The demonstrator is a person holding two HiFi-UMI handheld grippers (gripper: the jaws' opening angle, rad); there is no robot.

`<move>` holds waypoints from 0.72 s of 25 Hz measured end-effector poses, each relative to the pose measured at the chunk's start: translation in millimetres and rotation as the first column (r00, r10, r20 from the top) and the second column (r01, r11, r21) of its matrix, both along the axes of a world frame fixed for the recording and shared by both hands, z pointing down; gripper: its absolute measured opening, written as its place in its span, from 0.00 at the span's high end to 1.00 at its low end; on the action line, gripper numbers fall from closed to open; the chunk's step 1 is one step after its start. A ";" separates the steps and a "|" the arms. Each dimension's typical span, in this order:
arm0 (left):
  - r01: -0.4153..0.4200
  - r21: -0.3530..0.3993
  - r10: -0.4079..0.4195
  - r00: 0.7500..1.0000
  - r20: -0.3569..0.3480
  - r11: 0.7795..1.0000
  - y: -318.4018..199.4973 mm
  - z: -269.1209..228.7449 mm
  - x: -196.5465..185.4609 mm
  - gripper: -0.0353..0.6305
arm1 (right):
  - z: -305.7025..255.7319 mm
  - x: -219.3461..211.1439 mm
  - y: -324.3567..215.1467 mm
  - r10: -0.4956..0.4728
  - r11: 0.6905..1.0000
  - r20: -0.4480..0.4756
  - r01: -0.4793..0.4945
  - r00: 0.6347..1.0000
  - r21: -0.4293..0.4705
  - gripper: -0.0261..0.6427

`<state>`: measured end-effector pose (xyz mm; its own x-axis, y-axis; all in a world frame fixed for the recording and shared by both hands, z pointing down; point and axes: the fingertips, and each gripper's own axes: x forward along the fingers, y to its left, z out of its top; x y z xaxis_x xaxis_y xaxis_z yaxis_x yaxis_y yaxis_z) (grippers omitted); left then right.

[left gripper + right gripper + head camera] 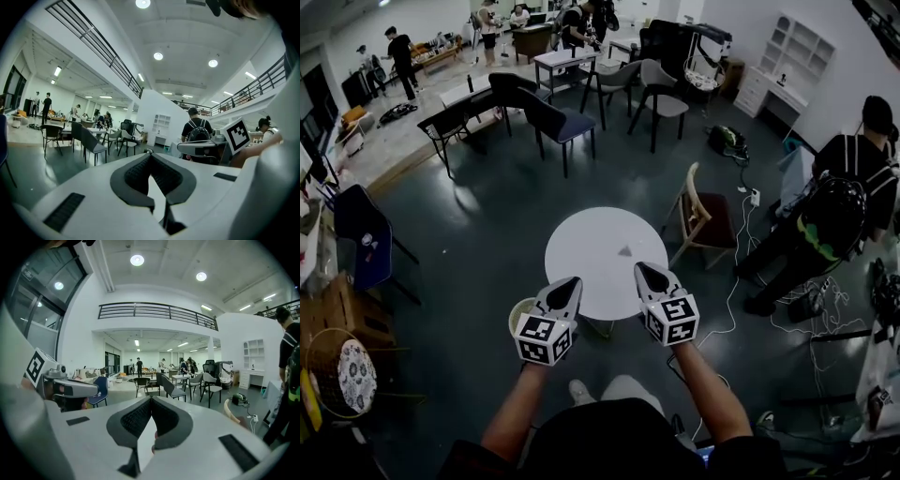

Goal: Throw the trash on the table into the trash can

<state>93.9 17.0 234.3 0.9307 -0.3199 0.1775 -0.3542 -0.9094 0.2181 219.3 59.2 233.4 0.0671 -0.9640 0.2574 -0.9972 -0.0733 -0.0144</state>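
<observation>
Dark against the white top, the small scrap of trash (624, 250) lies alone near the middle of the round counter (581, 234), at frame centre. Just below it, the right gripper (644, 271) and left gripper (570, 283) hover over the near edge, both with jaws pressed together and empty. The scrap looks flat, so jaws arriving closed or too low could skid it across the smooth top and off the far side. The likely trash can (518, 312), lower left, sits half hidden under the left gripper, so a drop could miss its rim.
</observation>
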 end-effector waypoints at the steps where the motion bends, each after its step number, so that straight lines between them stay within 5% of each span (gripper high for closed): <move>1: -0.006 -0.003 0.006 1.000 0.004 1.000 -1.3 2.0 4.8 0.93 | 2.0 4.2 -2.1 0.005 1.000 0.004 -0.005 1.000 -0.004 0.93; 18: 0.008 -0.042 -0.006 0.999 0.045 0.999 -30.1 25.9 83.8 0.93 | 33.4 85.7 -37.9 -0.022 0.998 0.026 0.023 0.999 -0.061 0.93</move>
